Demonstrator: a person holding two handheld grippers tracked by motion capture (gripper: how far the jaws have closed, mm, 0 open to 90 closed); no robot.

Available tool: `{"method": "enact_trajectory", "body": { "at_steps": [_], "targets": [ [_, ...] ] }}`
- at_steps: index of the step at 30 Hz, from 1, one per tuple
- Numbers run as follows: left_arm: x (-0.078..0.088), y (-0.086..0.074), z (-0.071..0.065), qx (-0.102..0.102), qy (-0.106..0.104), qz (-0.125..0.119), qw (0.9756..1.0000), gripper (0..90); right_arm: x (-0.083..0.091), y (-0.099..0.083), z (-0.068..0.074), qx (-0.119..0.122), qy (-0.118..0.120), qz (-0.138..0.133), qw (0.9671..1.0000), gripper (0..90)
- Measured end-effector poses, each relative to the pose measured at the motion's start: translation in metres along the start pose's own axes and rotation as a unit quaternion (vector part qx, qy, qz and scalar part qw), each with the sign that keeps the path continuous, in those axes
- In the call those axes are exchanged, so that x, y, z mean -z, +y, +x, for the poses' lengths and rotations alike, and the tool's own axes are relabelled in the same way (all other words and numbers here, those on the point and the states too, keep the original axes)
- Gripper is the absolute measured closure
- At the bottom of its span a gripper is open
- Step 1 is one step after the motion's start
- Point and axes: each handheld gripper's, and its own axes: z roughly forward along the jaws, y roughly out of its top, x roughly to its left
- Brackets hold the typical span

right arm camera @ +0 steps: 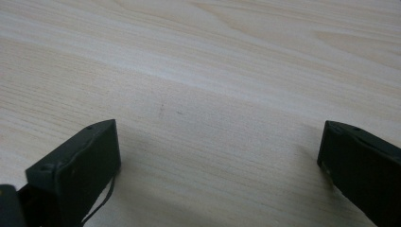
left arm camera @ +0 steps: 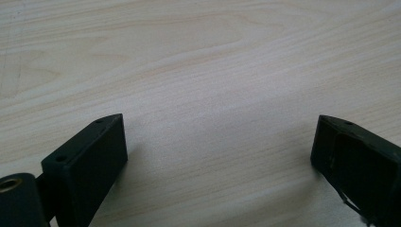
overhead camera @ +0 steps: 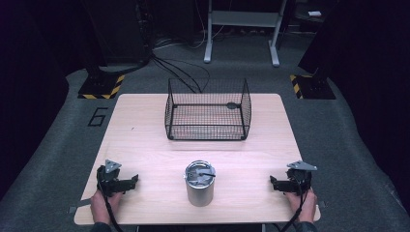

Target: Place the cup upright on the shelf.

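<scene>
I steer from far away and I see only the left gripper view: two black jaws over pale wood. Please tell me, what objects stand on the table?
Observer: A metal cup with a lid stands near the front edge, between both grippers.
Operator: Anything else?
Observer: A black wire basket stands farther back, behind the cup.
Operator: And the right gripper?
Observer: The right gripper rests at the table's right front corner, jaws wide apart, holding nothing.

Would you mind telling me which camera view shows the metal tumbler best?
The high view: the metal tumbler stands upright there, whole, lid visible, between both grippers. The left and right gripper views show bare table wood between open jaws.
</scene>
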Motion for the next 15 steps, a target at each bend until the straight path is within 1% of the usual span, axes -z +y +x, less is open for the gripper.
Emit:
{"method": "enact_trajectory", "body": {
  "at_steps": [6,9,11,12,15],
  "targets": [
    [0.0007,0.0001,0.0016,-0.005,-0.004,0.002,1.0000,4.5,0.0000,0.0000,0.0001,0.000,0.000,0.000,1.0000,0.0],
    [0.0013,-0.0008,0.0019,-0.001,0.000,0.001,1.0000,4.3,-0.0001,0.0000,0.0001,0.000,0.000,-0.001,1.0000,0.0],
    [0.0019,-0.0003,0.0015,0.002,0.003,0.006,1.0000,4.3,0.0000,0.0000,0.0001,0.000,0.000,-0.001,1.0000,0.0],
    [0.0010,-0.0007,0.0011,0.004,0.006,0.001,1.0000,4.3,0.0000,0.0000,0.0001,0.000,0.000,-0.001,1.0000,0.0],
    [0.0017,-0.0010,0.0021,-0.001,0.002,0.001,1.0000,4.4,0.0000,-0.0001,0.0001,0.000,0.000,-0.002,1.0000,0.0]
  ]
}}
